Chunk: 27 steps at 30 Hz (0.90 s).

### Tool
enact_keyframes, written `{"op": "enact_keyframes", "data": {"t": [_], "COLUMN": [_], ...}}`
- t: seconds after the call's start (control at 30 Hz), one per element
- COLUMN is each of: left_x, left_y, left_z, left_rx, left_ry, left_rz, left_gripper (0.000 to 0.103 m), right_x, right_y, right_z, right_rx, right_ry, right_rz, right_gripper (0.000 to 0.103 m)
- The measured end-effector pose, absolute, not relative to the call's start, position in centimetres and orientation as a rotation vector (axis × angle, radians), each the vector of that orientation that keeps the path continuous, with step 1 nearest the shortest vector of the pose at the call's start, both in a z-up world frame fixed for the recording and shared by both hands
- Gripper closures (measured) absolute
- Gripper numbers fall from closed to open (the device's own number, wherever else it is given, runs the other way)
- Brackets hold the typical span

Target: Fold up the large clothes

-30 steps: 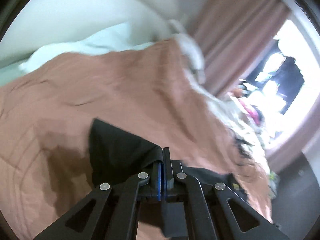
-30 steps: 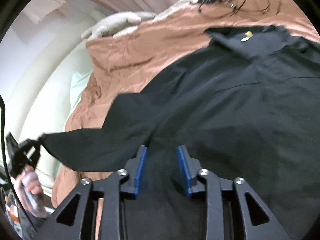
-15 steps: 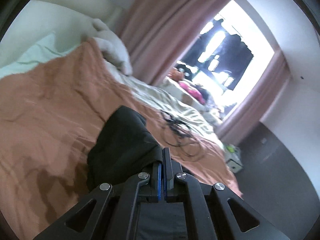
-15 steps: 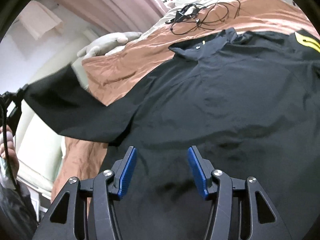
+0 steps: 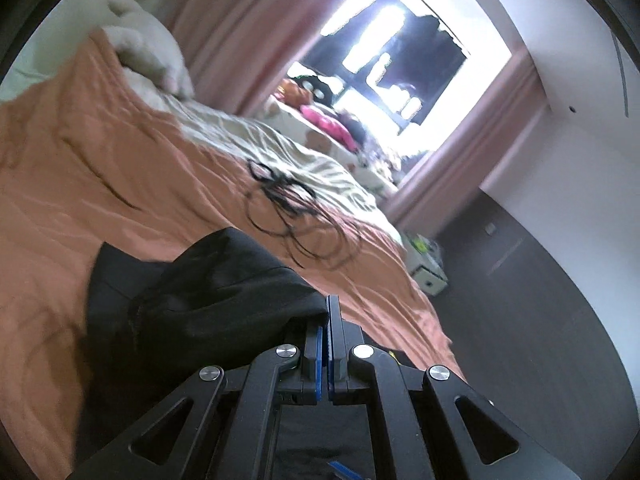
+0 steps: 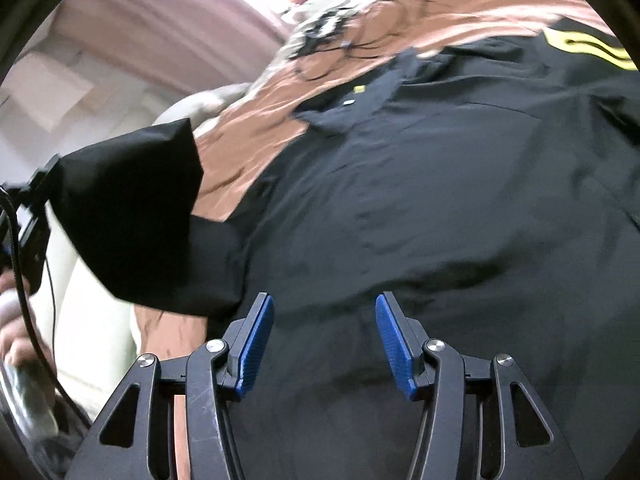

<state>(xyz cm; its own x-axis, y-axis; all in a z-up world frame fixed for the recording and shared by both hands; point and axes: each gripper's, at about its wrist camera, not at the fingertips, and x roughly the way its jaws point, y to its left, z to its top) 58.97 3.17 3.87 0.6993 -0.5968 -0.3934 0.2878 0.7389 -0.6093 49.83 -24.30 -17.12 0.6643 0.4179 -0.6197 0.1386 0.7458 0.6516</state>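
the black shirt lies spread on the bed's orange cover, its body not yet folded. the left claw is clamped on one sleeve, lifted off the bed. the right claw, jaws apart and empty, hovers over the lower body, so nearly all the folding is left.

A bed under a rust-orange cover fills the room; pink curtains frame a glaring bright window — white wall to its right, dark floor below; pale pillows lie at the head.
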Motion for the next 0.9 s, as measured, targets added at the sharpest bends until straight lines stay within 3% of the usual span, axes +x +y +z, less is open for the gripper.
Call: {"op": "enact_keyframes", "data": {"t": [0.17,0.2,0.27,0.3,0.33,0.4,0.57,0.9], "left_x": [59.4,59.8,60.4,60.5,60.3,59.6,57.4,53.2], "left_y": [-2.5,-3.4,-5.0,-5.2,-5.1,-4.6,-0.7,9.0], "left_z": [2.7,2.1,0.6,-0.2,-0.7,-0.9,-0.4,-2.1], "left_rx": [-0.512,-0.489,-0.477,-0.492,-0.506,-0.505,-0.504,-0.405], "left_ry": [0.681,0.712,0.806,0.845,0.855,0.85,0.824,0.798], "left_rz": [-0.601,-0.606,-0.629,-0.632,-0.633,-0.623,-0.549,-0.277], "left_gripper": [0.102,0.094,0.065,0.039,0.022,0.01,0.009,0.012], "right_x": [49.0,48.9,48.8,48.8,48.6,48.4,49.0,52.2], "right_y": [-27.0,-27.2,-27.7,-27.8,-28.1,-28.7,-28.7,-23.3], "right_z": [-17.2,-17.2,-16.9,-16.9,-16.7,-16.4,-16.1,-15.3], "right_rx": [0.841,0.841,0.832,0.83,0.828,0.833,0.812,0.508], "right_ry": [0.816,0.816,0.818,0.811,0.798,0.778,0.774,0.822], "right_rz": [0.134,0.125,0.116,0.109,0.096,0.077,0.08,0.097], "right_gripper": [0.049,0.048,0.038,0.033,0.024,0.021,0.021,0.021]}}
